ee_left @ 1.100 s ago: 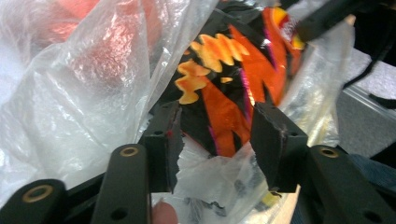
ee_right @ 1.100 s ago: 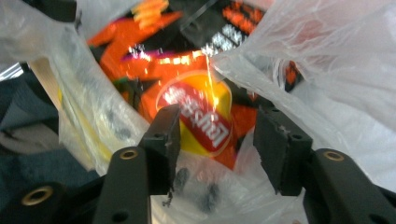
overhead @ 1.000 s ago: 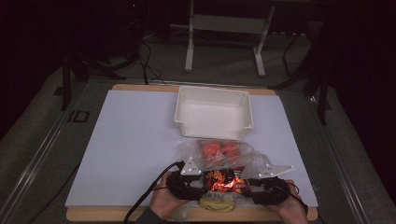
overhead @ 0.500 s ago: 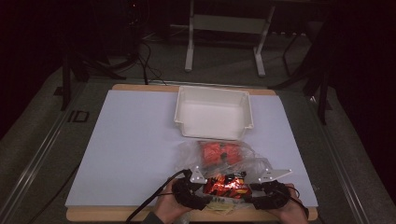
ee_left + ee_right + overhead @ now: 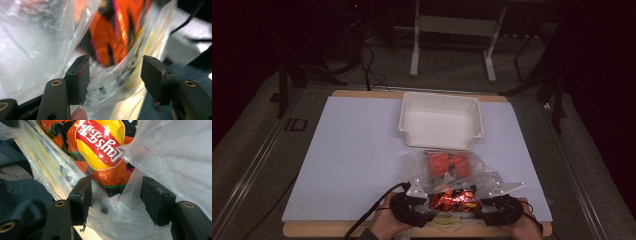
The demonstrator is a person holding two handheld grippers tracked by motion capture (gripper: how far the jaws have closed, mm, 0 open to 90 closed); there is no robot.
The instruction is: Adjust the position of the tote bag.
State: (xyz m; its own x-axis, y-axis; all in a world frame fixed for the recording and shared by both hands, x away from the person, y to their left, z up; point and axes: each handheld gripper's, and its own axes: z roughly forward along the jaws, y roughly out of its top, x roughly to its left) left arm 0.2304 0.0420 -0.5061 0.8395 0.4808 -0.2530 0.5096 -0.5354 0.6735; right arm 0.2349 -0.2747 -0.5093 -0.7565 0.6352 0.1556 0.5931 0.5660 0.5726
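A clear plastic bag (image 5: 412, 165) lies at the table's front, holding red packets (image 5: 447, 162) and an orange crisp packet (image 5: 452, 200). My left gripper (image 5: 427, 212) and right gripper (image 5: 479, 214) face each other at the bag's near end. In the left gripper view my left gripper (image 5: 115, 72) stands open with loose bag film (image 5: 110, 82) between the jaws; they have just been closing a little. The orange packet (image 5: 107, 37) is blurred beyond. My right gripper (image 5: 116, 195) is open, its jaws just widened, over crumpled film (image 5: 120, 220), with the packet (image 5: 100, 142) just ahead.
A white empty tray (image 5: 437, 141) stands right behind the bag at the table's middle back. A white mat (image 5: 357, 160) covers the table, bare on the left side. A black cable (image 5: 377, 205) trails from the left gripper. Metal stand legs (image 5: 414, 50) are on the floor beyond.
Both hands and grippers sit slightly nearer the table's front edge than a second ago. The bag and tray have stayed in place.
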